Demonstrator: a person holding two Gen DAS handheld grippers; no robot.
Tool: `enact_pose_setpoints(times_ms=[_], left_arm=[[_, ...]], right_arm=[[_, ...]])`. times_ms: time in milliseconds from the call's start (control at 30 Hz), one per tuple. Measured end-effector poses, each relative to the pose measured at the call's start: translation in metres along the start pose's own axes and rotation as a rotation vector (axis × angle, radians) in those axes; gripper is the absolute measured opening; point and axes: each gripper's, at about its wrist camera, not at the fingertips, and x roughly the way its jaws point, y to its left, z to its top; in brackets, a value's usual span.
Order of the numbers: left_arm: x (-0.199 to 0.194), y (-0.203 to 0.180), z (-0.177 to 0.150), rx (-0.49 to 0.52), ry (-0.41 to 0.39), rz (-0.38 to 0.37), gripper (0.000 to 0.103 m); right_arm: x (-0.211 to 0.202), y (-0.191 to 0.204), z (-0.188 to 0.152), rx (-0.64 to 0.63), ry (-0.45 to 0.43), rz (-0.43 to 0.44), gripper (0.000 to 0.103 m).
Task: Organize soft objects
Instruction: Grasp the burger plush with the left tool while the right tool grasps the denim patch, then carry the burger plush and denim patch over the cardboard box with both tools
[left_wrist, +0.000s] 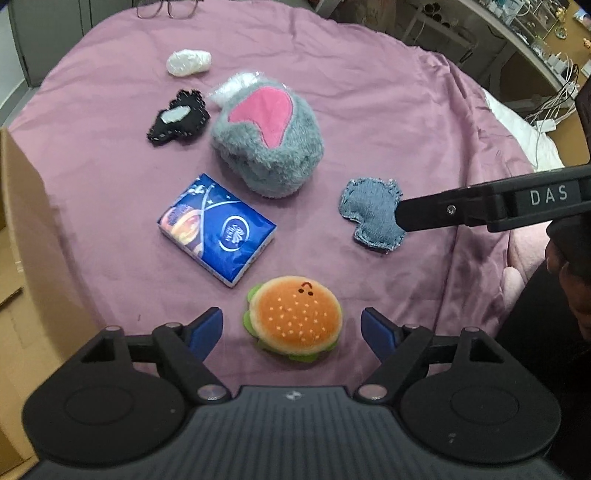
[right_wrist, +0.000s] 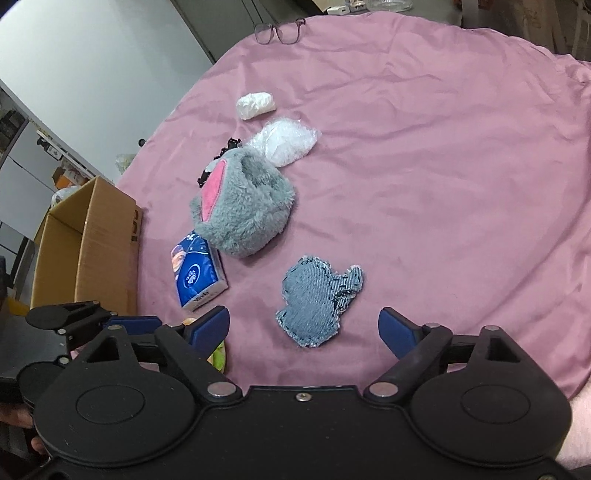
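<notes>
Nothing looks sorted yet: the round plush hamburger toy (left_wrist: 293, 319), frayed denim pouch (right_wrist: 316, 304), fluffy grey-and-pink plush (left_wrist: 267, 142) and blue tissue pack (left_wrist: 218, 230) all lie on the pink cloth (right_wrist: 443, 184), outside the brown cardboard box (right_wrist: 92, 251) at left. The left gripper (left_wrist: 291, 328) hovers wide open at the near hamburger, the right gripper (right_wrist: 304, 326) equally open at the denim pouch, neither holding anything.

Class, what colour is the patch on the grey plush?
Pink, on the grey plush; clearest in the left wrist view.

1. A burger plush (left_wrist: 293, 319) is lying nearest, on the surface (left_wrist: 406, 122).
2. A tissue pack (left_wrist: 217, 229) is sitting behind it to the left, with a furry plush (left_wrist: 267, 142) behind that.
3. A denim pouch (left_wrist: 371, 214) is lying right of both.
4. A cardboard box (right_wrist: 88, 251) is standing at the left edge.
</notes>
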Motion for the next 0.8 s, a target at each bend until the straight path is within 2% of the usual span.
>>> enact_pose_setpoints(times_ms=[100, 167, 233, 333, 400, 600, 800], left_arm=[[0.010, -0.003, 0.003, 0.022, 0.016, 0.016, 0.080], [0.016, -0.004, 0.004, 0.024, 0.025, 0.013, 0.074], [0.020, -0.004, 0.005, 0.030, 0.029, 0.013, 0.064], [0.023, -0.006, 0.005, 0.041, 0.031, 0.024, 0.058], [0.021, -0.006, 0.005, 0.043, 0.023, 0.022, 0.056], [0.002, -0.007, 0.008, 0.042, -0.053, 0.046, 0.055], [-0.021, -0.004, 0.006, 0.009, -0.124, 0.083, 0.055]], right_arm=[[0.008, -0.001, 0.002, -0.002, 0.013, -0.011, 0.083], [0.014, -0.002, 0.003, -0.003, 0.020, -0.022, 0.083], [0.020, -0.003, 0.003, 0.006, 0.031, -0.027, 0.078], [0.025, -0.005, 0.002, 0.013, 0.046, -0.024, 0.056], [0.026, -0.006, 0.001, 0.016, 0.052, -0.018, 0.030], [0.015, -0.002, -0.002, 0.000, 0.037, 0.002, 0.017], [-0.004, 0.015, -0.009, -0.033, 0.010, 0.001, 0.014]])
